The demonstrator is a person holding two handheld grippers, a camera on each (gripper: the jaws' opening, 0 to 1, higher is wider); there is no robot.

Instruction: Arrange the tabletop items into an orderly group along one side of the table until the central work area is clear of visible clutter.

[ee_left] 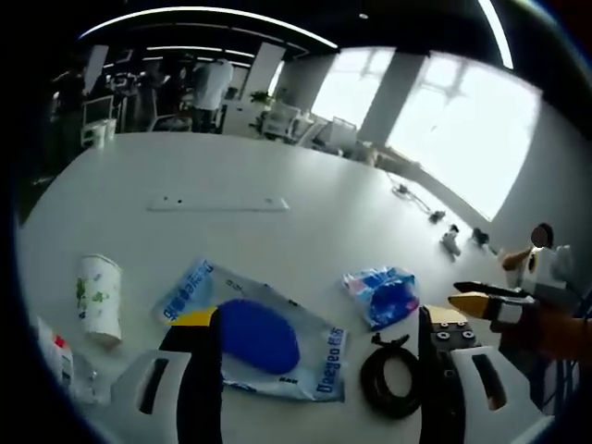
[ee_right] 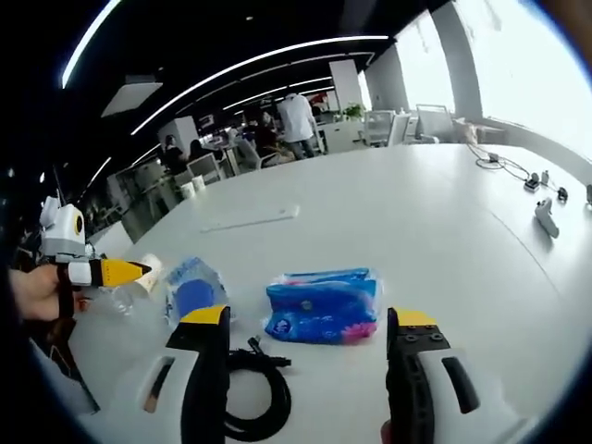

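While both hand-held grippers (ee_left: 319, 356) (ee_right: 310, 338) open: tissue pack (ee_right: 324, 305) btwn right jaws.

An open-plan office — big white meeting table (ee_right: 416, 203), desks and chairs (ee_right: 208, 166), strip ceiling lights (ee_right: 250, 65), large windows (ee_left: 462, 129).

Big white table (ee_left: 305, 203), broad and curved at its far edge. Lying on it: a paper cup (ee_left: 98, 298) upright near the left edge, a clear packet with a blue disc (ee_left: 254, 338) flat beside it, a blue tissue pack (ee_left: 381, 294) further right, a coiled black cable (ee_left: 396, 377) at the near edge. A flat white strip (ee_left: 218, 203) sits mid-table; cables and plugs (ee_right: 518, 171) lie along the window-side edge.
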